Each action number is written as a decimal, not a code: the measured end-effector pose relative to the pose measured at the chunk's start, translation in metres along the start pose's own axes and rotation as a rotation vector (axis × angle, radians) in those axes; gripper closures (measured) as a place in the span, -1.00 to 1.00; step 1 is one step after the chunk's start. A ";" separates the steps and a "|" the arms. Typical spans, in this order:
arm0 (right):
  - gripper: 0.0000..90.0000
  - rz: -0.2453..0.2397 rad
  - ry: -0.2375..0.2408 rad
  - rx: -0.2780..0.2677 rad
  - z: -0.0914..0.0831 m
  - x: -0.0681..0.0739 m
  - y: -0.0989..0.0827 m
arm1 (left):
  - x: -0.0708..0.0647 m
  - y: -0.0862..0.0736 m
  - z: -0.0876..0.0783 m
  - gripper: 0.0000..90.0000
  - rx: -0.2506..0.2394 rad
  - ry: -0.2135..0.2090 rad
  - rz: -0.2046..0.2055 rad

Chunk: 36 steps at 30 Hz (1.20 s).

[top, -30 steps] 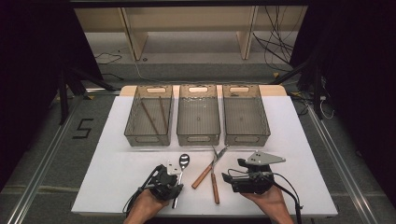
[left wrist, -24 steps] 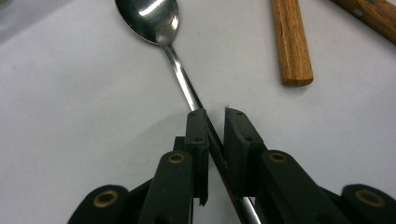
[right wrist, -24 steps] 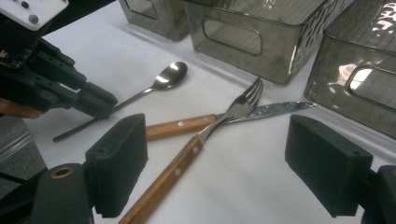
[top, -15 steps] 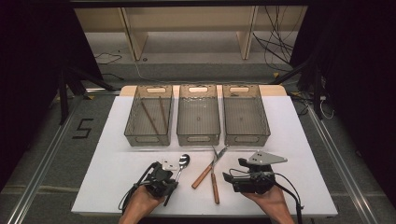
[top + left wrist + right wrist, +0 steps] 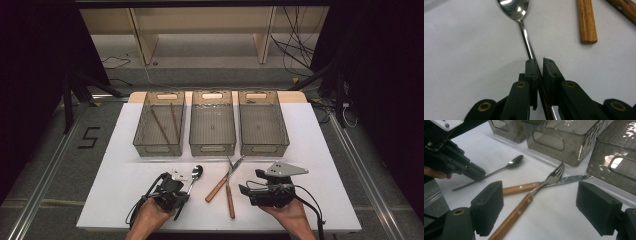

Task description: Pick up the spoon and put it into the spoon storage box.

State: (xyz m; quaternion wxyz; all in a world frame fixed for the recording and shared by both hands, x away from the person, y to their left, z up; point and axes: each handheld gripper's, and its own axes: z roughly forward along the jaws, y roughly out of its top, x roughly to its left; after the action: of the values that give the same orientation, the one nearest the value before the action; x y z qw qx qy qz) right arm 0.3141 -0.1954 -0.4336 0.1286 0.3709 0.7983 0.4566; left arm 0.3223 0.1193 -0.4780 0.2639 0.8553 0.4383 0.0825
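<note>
Since the earlier frames, our left claw has slid forward along the near edge of the surface and now sits over the handle of the spoon. In the left gripper view its jaws stand almost together, one on each side of the thin metal handle, and look clamped on it. From there the spoon runs straight away from the claw, long axis in line with the jaws, its bowl pointing toward the far edge where the bins stand. Our left hand is much the nearer to it.

Our right claw rests near the right part of the near edge, jaws wide apart and holding nothing. Just ahead of it a fork and a knife, both with wooden handles, lie crossed on the surface.

White covering lies over the surface. Along its far half stand three grey see-through bins in a row; the left bin holds two thin brown sticks, and the other two look empty. Beyond are a pale shelf unit, trailing cables and dark curtains.
</note>
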 end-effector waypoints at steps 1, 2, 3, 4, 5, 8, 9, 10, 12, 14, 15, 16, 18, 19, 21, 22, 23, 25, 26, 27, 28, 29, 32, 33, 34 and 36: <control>-0.50 -0.002 0.000 -0.001 0.000 0.000 0.000 | 0.000 0.000 -0.001 0.83 -0.002 -0.002 -0.002; -0.49 0.000 0.001 -0.001 0.000 0.000 0.000 | 0.001 0.000 -0.002 0.86 -0.014 -0.004 -0.003; -0.49 0.000 0.002 -0.001 0.000 0.000 0.000 | 0.001 0.001 -0.006 0.91 -0.019 0.003 -0.001; -0.49 0.000 0.002 -0.001 0.000 0.000 0.000 | 0.002 0.002 -0.008 0.93 -0.021 0.011 0.001; -0.49 0.000 0.002 -0.002 0.000 0.000 0.000 | 0.005 0.001 -0.007 0.94 -0.020 -0.007 -0.006; -0.49 -0.001 0.003 0.003 0.000 0.000 0.000 | 0.005 0.001 -0.003 0.88 -0.009 -0.012 -0.008; -0.49 -0.003 0.004 0.001 0.000 0.000 0.000 | 0.003 0.001 -0.003 0.88 -0.007 -0.002 -0.002; -0.49 -0.003 0.004 0.001 0.000 0.001 0.000 | 0.003 0.002 -0.003 0.89 -0.008 0.003 -0.002; -0.49 -0.002 0.004 -0.003 0.000 0.000 0.000 | 0.005 0.001 -0.006 0.91 -0.016 0.002 -0.006; -0.49 0.000 0.004 -0.001 -0.001 0.000 0.000 | 0.007 0.001 -0.007 0.92 -0.020 0.007 -0.014; -0.49 0.000 0.004 -0.001 -0.001 0.000 0.000 | 0.008 0.001 -0.007 0.92 -0.019 0.009 -0.018; -0.49 0.000 0.004 -0.001 -0.001 -0.001 0.000 | 0.008 0.000 -0.007 0.92 -0.017 0.015 -0.017; -0.49 0.000 0.003 -0.002 -0.001 0.000 0.000 | 0.008 0.000 -0.005 0.90 -0.011 0.017 -0.019; -0.49 -0.001 0.003 -0.003 -0.001 0.000 0.001 | 0.009 0.000 -0.005 0.90 -0.013 0.015 -0.025; -0.49 0.001 0.002 -0.006 -0.002 0.000 0.001 | 0.009 -0.001 -0.005 0.90 -0.024 0.015 -0.033; -0.49 -0.001 0.003 -0.007 -0.002 0.000 0.001 | 0.010 0.000 -0.006 0.91 -0.022 0.016 -0.032; -0.49 0.000 0.003 -0.006 -0.002 0.000 0.001 | 0.011 0.000 -0.007 0.92 -0.025 0.020 -0.034; -0.49 0.002 0.004 -0.006 -0.002 0.000 0.001 | 0.013 0.000 -0.008 0.93 -0.030 0.011 -0.043; -0.49 -0.002 0.004 -0.006 -0.002 -0.001 0.001 | 0.014 0.000 -0.009 0.94 -0.028 0.009 -0.041; -0.49 0.000 0.005 -0.006 -0.002 0.000 0.001 | 0.015 -0.001 -0.010 0.95 -0.034 0.010 -0.048; -0.49 0.000 0.006 -0.005 -0.002 0.000 0.001 | 0.017 -0.001 -0.012 0.96 -0.042 0.023 -0.047; -0.49 0.000 0.005 -0.005 -0.002 0.000 0.001 | 0.018 -0.001 -0.012 0.97 -0.045 0.035 -0.056; -0.49 0.000 0.005 -0.007 -0.002 0.000 0.001 | 0.023 -0.002 -0.013 0.96 -0.041 0.023 -0.067; -0.49 0.000 0.006 -0.006 -0.002 0.000 0.001 | 0.024 -0.002 -0.012 0.95 -0.043 0.024 -0.072; -0.49 0.000 0.007 -0.005 -0.001 -0.001 0.001 | 0.025 -0.002 -0.012 0.94 -0.045 0.019 -0.079; -0.49 -0.001 0.007 -0.004 -0.001 0.000 0.001 | 0.026 -0.003 -0.011 0.92 -0.038 -0.008 -0.085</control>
State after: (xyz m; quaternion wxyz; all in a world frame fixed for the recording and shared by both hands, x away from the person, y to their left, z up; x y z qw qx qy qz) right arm 0.3142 -0.1961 -0.4327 0.1266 0.3687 0.7982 0.4593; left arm 0.3316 0.1453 -0.4726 0.2852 0.8310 0.4714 0.0760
